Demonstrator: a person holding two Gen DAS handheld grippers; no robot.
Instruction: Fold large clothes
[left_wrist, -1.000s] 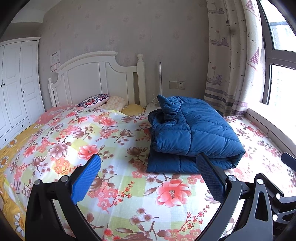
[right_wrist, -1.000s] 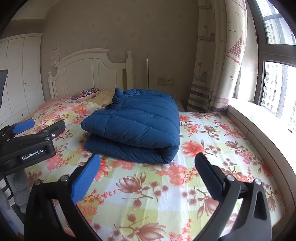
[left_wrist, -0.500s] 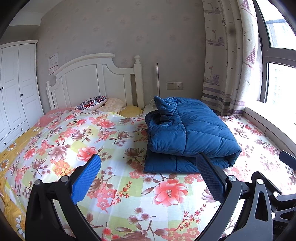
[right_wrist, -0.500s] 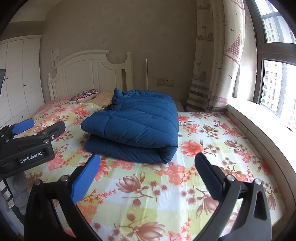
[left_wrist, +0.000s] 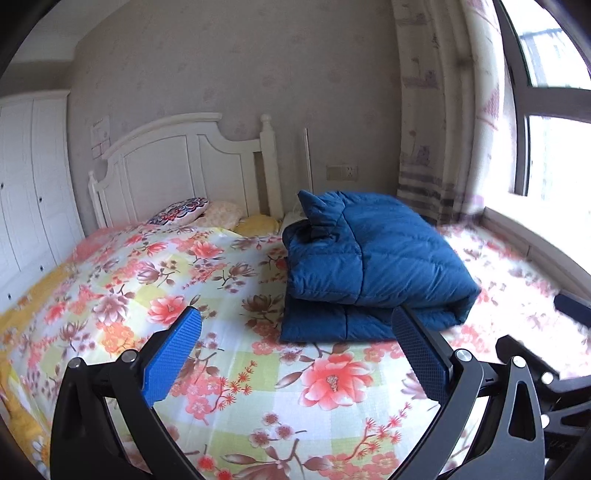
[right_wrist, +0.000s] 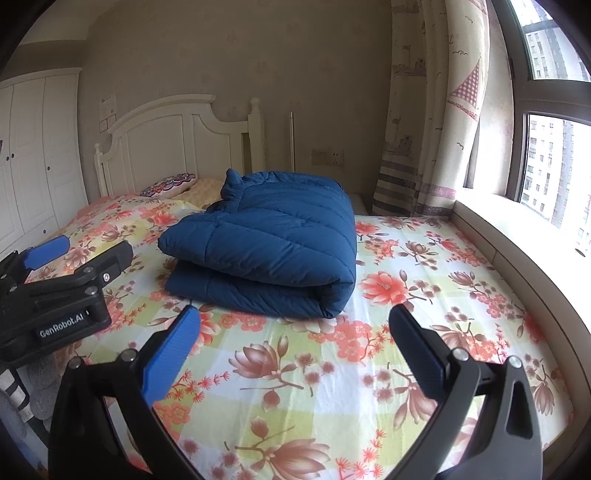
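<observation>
A blue padded jacket (left_wrist: 373, 266) lies folded into a thick bundle on the floral bedsheet (left_wrist: 229, 332); it also shows in the right wrist view (right_wrist: 273, 251). My left gripper (left_wrist: 295, 354) is open and empty, held above the sheet in front of the jacket, apart from it. My right gripper (right_wrist: 295, 350) is open and empty, also short of the jacket's near edge. The left gripper's body (right_wrist: 59, 295) shows at the left of the right wrist view.
A white headboard (left_wrist: 177, 166) and pillows (left_wrist: 184, 212) stand at the far end of the bed. A wardrobe (left_wrist: 33, 192) is on the left. A curtain (right_wrist: 432, 129) and a window sill (right_wrist: 517, 236) run along the right.
Both grippers have tilted and drawn back slightly, so the jacket sits lower in both views. The jacket has not moved. Both grippers stay open.
</observation>
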